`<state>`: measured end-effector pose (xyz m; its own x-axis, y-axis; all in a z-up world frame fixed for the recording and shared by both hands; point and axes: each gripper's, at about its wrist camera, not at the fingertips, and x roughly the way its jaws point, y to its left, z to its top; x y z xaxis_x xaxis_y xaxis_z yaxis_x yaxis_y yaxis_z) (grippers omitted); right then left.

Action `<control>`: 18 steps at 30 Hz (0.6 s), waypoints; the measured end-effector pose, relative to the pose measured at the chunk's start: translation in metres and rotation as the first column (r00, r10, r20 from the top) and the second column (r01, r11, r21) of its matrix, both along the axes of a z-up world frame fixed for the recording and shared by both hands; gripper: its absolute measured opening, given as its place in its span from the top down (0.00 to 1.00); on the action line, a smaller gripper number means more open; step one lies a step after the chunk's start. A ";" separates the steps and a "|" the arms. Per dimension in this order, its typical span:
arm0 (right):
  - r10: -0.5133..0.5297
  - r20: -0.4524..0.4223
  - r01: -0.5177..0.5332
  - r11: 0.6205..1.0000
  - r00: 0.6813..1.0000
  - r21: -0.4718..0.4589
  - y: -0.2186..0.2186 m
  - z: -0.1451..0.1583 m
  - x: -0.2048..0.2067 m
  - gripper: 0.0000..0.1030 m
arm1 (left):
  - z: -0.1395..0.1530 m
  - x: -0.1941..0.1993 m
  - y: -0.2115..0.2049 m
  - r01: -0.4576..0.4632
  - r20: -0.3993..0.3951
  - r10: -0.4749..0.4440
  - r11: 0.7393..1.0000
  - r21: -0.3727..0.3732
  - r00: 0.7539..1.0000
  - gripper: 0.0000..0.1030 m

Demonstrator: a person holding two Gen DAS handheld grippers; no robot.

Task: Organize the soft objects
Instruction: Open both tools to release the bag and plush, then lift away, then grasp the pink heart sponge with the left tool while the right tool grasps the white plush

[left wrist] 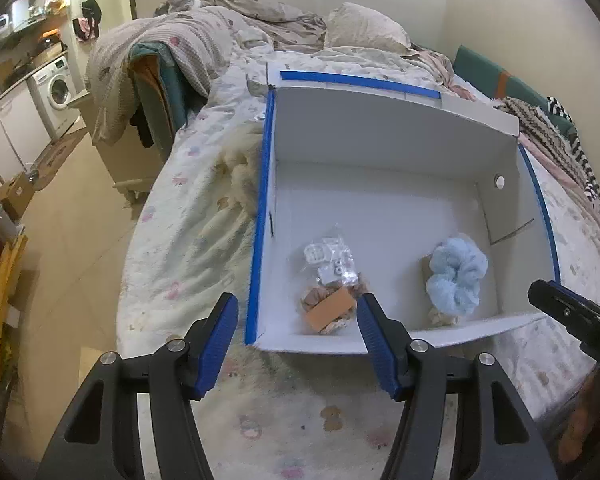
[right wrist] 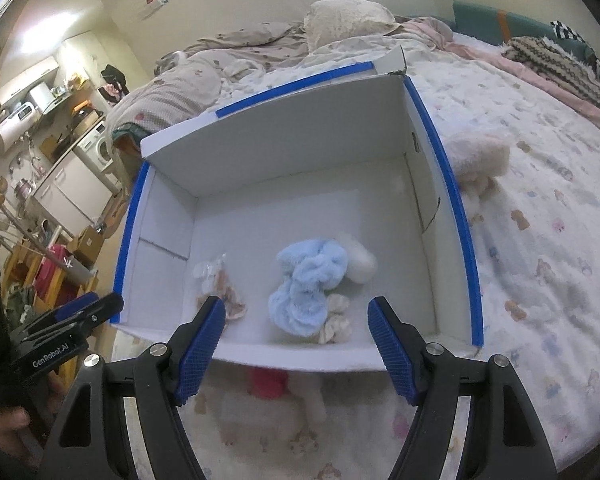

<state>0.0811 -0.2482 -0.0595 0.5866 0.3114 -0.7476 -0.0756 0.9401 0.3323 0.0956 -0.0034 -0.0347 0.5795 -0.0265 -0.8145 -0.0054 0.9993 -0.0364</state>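
Observation:
A white cardboard box with blue taped rims lies open on the bed. Inside lie a fluffy light blue scrunchie, a clear bag of small items on brownish scrunchies, cream scrunchies and a white fluffy ball. My left gripper is open and empty, above the box's near left corner. My right gripper is open and empty over the near wall. A red soft item lies on the bed just outside the near wall.
A cream plush item lies on the bed beside the box's right wall. Crumpled blankets and a pillow lie at the bed's far end. Striped and knitted clothes lie at the right. A washing machine stands far left.

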 end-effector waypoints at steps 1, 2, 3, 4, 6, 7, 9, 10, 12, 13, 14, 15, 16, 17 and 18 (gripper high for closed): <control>0.001 -0.003 -0.001 1.000 1.000 0.002 0.000 -0.001 -0.003 0.24 | 0.000 -0.002 0.000 0.000 -0.001 0.000 1.000 0.001 1.000 0.43; 0.001 -0.006 -0.001 1.000 1.000 0.004 0.000 -0.002 -0.006 0.24 | -0.001 -0.006 0.002 0.000 -0.005 0.000 1.000 0.003 1.000 0.43; 0.002 -0.009 -0.002 1.000 1.000 0.007 0.001 -0.002 -0.010 0.24 | -0.002 -0.008 0.002 -0.001 -0.009 0.001 1.000 0.003 1.000 0.43; 0.004 -0.010 -0.004 1.000 1.000 0.008 0.001 -0.003 -0.013 0.24 | -0.003 -0.011 0.003 -0.005 -0.014 0.005 1.000 0.003 1.000 0.43; 0.008 -0.014 -0.008 1.000 1.000 0.007 0.002 -0.004 -0.020 0.24 | -0.006 -0.014 0.006 -0.013 -0.024 0.013 1.000 0.002 1.000 0.43; 0.010 -0.015 -0.009 1.000 1.000 0.007 0.002 -0.005 -0.023 0.24 | -0.007 -0.016 0.007 -0.021 -0.033 0.021 1.000 0.007 0.999 0.43; 0.015 -0.025 -0.015 1.000 1.000 0.008 0.003 -0.007 -0.028 0.24 | -0.010 -0.018 0.008 -0.032 -0.046 0.033 0.999 0.019 0.998 0.43; 0.021 -0.032 -0.021 1.000 0.999 0.018 0.003 -0.008 -0.030 0.24 | -0.011 -0.018 0.009 -0.036 -0.051 0.037 0.999 0.020 0.998 0.43; 0.039 -0.042 -0.038 0.998 0.998 0.042 0.003 -0.011 -0.033 0.24 | -0.013 -0.019 0.011 -0.042 -0.064 0.042 0.999 0.008 0.997 0.43; 0.046 -0.050 -0.043 0.998 0.998 0.051 0.004 -0.012 -0.035 0.24 | -0.014 -0.020 0.011 -0.043 -0.068 0.043 0.999 0.002 0.997 0.43; 0.050 -0.060 -0.046 0.997 0.997 0.060 0.004 -0.015 -0.035 0.24 | -0.014 -0.020 0.011 -0.043 -0.069 0.043 0.999 0.002 0.997 0.43; 0.051 -0.076 -0.046 0.997 0.996 0.066 0.004 -0.018 -0.036 0.24 | -0.014 -0.020 0.010 -0.042 -0.070 0.042 0.999 0.004 0.997 0.43; 0.050 -0.093 -0.043 0.997 0.994 0.068 0.004 -0.021 -0.035 0.24 | -0.015 -0.020 0.010 -0.041 -0.072 0.041 0.999 0.007 0.997 0.43; 0.045 -0.114 -0.037 0.997 0.992 0.069 0.003 -0.025 -0.034 0.24 | -0.016 -0.020 0.010 -0.040 -0.075 0.041 0.999 0.007 0.996 0.43; 0.040 -0.129 -0.031 0.997 0.991 0.072 0.002 -0.028 -0.032 0.24 | -0.017 -0.019 0.010 -0.040 -0.080 0.040 0.999 0.004 0.996 0.43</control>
<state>0.0488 -0.2461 -0.0880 0.4730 0.3842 -0.7929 -0.0601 0.9119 0.4060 0.0762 0.0065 -0.0518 0.5130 -0.0028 -0.8584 -0.0484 0.9983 -0.0322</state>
